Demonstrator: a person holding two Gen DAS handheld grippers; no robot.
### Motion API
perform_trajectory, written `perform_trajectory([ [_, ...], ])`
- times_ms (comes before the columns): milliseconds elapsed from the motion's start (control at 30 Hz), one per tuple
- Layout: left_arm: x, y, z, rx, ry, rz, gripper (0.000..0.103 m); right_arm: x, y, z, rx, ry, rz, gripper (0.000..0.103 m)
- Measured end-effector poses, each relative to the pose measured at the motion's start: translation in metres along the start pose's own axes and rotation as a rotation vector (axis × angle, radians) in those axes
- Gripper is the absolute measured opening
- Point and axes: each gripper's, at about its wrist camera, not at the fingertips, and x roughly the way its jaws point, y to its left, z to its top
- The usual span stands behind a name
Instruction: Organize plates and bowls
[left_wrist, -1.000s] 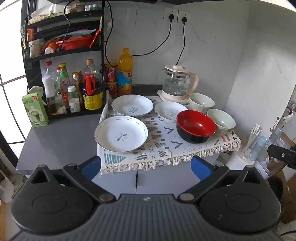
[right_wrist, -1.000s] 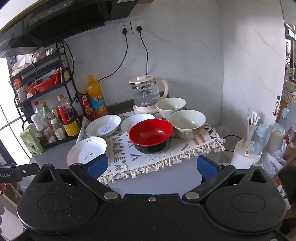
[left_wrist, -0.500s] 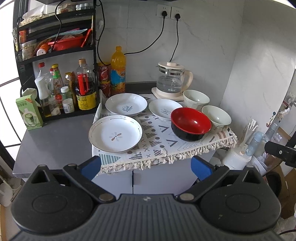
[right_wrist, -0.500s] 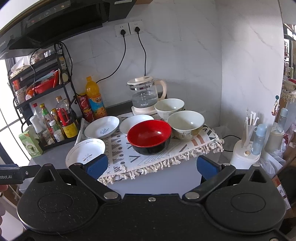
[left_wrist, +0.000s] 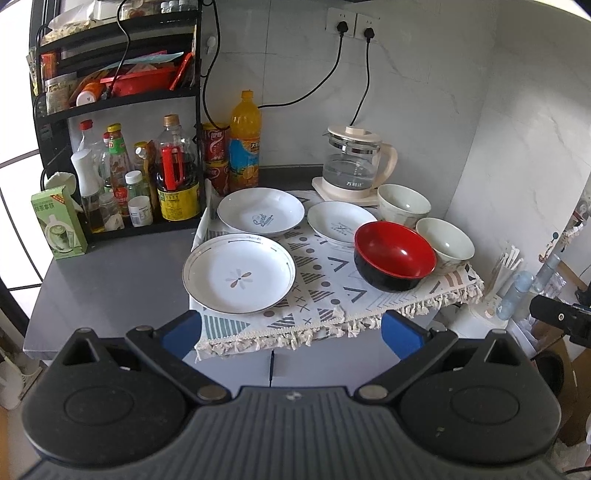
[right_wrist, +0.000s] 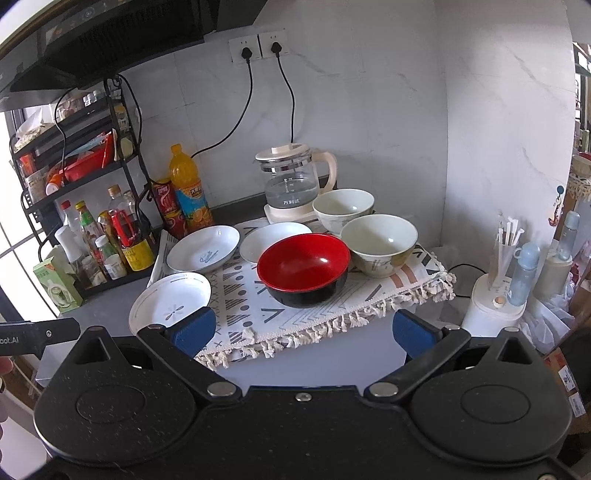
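Three white plates lie on a patterned cloth (left_wrist: 332, 291): a flower plate (left_wrist: 239, 274) nearest, a lettered plate (left_wrist: 260, 211) behind it, a third plate (left_wrist: 341, 226) to the right. A red-and-black bowl (left_wrist: 394, 255) sits beside two pale bowls (left_wrist: 444, 244) (left_wrist: 403, 204). The right wrist view shows the red bowl (right_wrist: 303, 268), the pale bowls (right_wrist: 379, 244) (right_wrist: 343, 209) and the flower plate (right_wrist: 170, 302). My left gripper (left_wrist: 291, 334) and right gripper (right_wrist: 301, 332) both hang open short of the counter, holding nothing.
A glass kettle (left_wrist: 356, 164) stands at the back on its base. A black rack (left_wrist: 110, 122) with bottles fills the left. A green carton (left_wrist: 59, 221) sits on the grey counter (left_wrist: 110, 273). A white canister with sticks (right_wrist: 496, 295) stands right of the counter.
Both grippers have stayed open. The view has drifted slightly, with the dishes shifting a little left in the left wrist view; nothing on the cloth moved.
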Motion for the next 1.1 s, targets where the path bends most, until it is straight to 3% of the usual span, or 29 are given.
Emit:
perform_trajectory([
  [433, 0.049, 0.005, 0.02, 0.032, 0.022, -0.002, 0.102, 0.039, 0.002, 0.01, 0.02, 0.011, 0.003, 0.103],
  [1100, 0.146, 0.002, 0.062, 0.002, 0.12, -0.008, 0.102, 0.137, 0.001, 0.049, 0.046, 0.082, -0.001, 0.103],
])
